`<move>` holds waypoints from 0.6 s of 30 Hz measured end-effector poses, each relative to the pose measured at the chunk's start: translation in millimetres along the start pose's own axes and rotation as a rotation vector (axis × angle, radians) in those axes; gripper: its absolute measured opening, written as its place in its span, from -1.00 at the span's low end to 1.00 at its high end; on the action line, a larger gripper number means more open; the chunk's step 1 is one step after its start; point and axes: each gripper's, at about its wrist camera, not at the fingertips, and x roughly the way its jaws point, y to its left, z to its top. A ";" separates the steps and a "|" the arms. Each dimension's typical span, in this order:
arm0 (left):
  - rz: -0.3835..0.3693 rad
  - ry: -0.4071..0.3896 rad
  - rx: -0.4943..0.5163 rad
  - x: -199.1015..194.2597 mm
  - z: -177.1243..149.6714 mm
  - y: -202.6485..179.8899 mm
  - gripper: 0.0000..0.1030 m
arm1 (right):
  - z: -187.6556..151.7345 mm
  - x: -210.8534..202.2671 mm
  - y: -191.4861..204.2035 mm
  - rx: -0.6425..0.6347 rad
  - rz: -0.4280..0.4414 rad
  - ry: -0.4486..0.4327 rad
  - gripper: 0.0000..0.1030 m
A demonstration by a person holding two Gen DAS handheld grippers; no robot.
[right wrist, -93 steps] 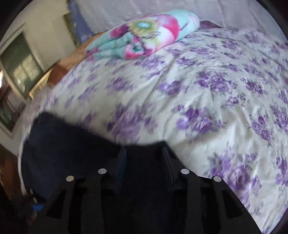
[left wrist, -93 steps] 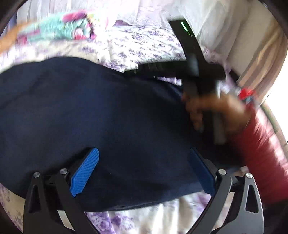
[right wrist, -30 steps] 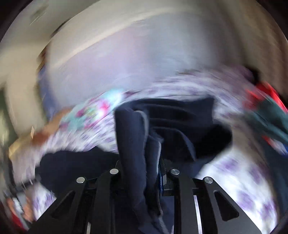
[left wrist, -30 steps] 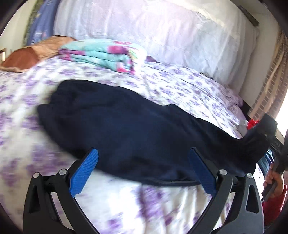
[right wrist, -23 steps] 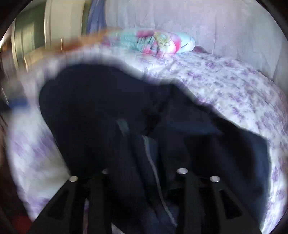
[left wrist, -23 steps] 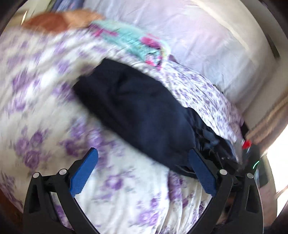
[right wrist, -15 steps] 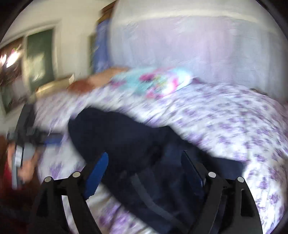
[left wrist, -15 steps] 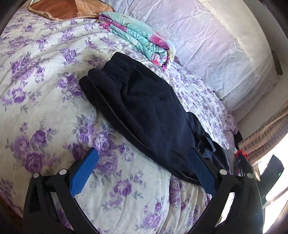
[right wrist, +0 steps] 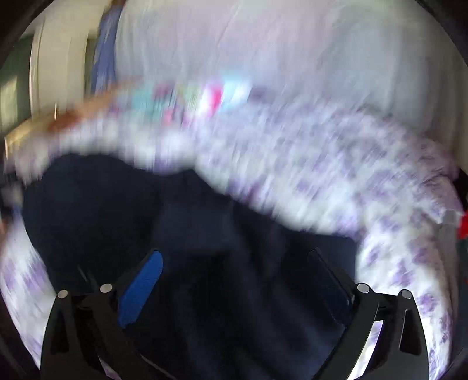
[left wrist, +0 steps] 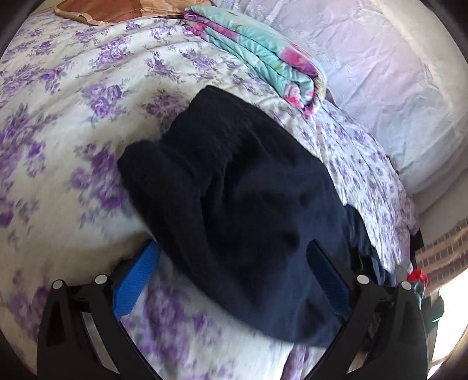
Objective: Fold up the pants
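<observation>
The pants lie doubled over in a dark navy heap on the bed, running from near the middle of the floral cover down toward its near edge; one rounded end points up the bed, and the other end trails off to the right over the side; the cloth is bunched and uneven, with soft dents across the top layer. The left tongs are spread wide, blue pads well apart, holding nothing; the near part of the pants shows between the jaws, but I cannot tell whether either pad touches the cloth. The right tongs are likewise wide open and grip nothing; they hover over the pants, which fill the lower half of that heavily blurred view. A folded blanket in teal and pink sits just beyond the far end of the pants, close to it; a brown cushion lies further up the bed at the top left; a pale lilac pillow runs along the bed's far side at the right.
</observation>
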 end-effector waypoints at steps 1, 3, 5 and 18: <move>0.002 -0.002 -0.003 3.1 2.7 -1.0 0.91 | -1.6 18.8 3.9 -0.023 -0.012 0.054 0.93; 0.028 -0.014 0.005 10.0 5.9 -5.3 0.91 | -1.7 13.4 1.2 -0.002 0.000 0.021 0.93; 0.067 -0.024 0.022 13.2 5.3 -11.8 0.91 | -4.9 17.8 -0.7 0.014 0.021 0.023 0.93; 0.007 -0.056 -0.016 5.1 -1.3 -13.0 0.71 | -0.9 -0.7 -0.1 0.010 0.008 0.011 0.93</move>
